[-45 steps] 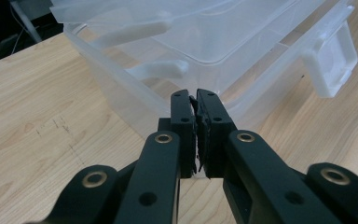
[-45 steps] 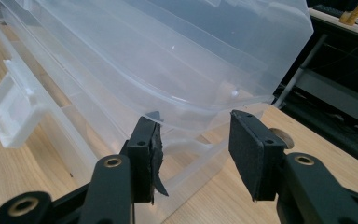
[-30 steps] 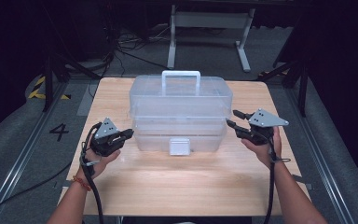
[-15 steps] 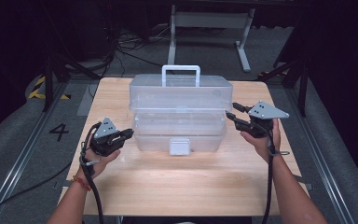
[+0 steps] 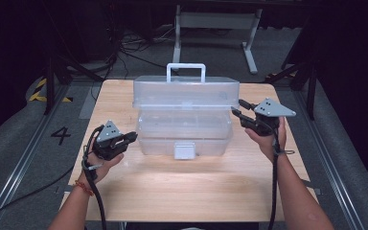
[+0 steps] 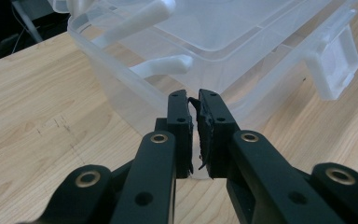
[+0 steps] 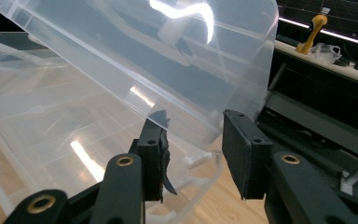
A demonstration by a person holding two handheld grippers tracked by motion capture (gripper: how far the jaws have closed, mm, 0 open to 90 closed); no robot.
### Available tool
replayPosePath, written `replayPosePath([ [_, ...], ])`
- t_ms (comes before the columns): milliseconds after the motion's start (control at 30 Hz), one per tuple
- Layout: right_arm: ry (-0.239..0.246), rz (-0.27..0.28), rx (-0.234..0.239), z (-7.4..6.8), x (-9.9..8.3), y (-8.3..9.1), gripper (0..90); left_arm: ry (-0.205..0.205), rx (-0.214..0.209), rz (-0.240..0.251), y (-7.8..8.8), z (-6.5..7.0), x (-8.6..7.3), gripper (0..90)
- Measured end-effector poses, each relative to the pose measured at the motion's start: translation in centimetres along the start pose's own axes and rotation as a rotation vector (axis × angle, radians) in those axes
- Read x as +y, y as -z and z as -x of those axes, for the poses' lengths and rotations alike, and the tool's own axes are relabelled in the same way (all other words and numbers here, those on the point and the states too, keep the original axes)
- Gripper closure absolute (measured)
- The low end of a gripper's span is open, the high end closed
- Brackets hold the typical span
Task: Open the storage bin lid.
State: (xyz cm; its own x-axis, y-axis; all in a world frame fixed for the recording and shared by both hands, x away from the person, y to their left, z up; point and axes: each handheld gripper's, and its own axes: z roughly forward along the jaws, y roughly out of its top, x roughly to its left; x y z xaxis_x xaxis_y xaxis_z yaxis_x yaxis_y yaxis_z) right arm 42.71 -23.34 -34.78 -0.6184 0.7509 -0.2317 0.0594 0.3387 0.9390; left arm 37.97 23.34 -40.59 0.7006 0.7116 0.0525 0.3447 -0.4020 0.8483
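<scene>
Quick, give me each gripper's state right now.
Left gripper: shut, holding nothing, beside the clear box.
Right gripper: open, jaws at the box's lid edge, holding nothing.

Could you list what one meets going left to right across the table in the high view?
Left gripper → clear plastic box with its front latch → right gripper.

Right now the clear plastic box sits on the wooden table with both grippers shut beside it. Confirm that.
Not quite. The left gripper is shut, but the right gripper is open, as the right gripper view shows. The clear plastic box does sit on the wooden table.
</scene>
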Motion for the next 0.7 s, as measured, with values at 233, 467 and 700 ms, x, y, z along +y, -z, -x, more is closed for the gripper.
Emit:
replayPosePath([
  [233, -0.02, -0.01, -0.003, 0.5, 0.5, -0.6, 60.6, -0.003, 0.001, 0.001, 0.0, 0.0, 0.0, 83.3],
  [467, -0.027, -0.016, -0.012, 0.7, 0.8, -0.9, 60.5, -0.003, 0.0, 0.0, 0.0, 0.0, 0.0, 83.1],
  [700, -0.017, -0.023, -0.018, 1.2, 1.6, -1.3, 60.8, -0.004, 0.003, -0.001, 0.0, 0.0, 0.0, 82.8],
])
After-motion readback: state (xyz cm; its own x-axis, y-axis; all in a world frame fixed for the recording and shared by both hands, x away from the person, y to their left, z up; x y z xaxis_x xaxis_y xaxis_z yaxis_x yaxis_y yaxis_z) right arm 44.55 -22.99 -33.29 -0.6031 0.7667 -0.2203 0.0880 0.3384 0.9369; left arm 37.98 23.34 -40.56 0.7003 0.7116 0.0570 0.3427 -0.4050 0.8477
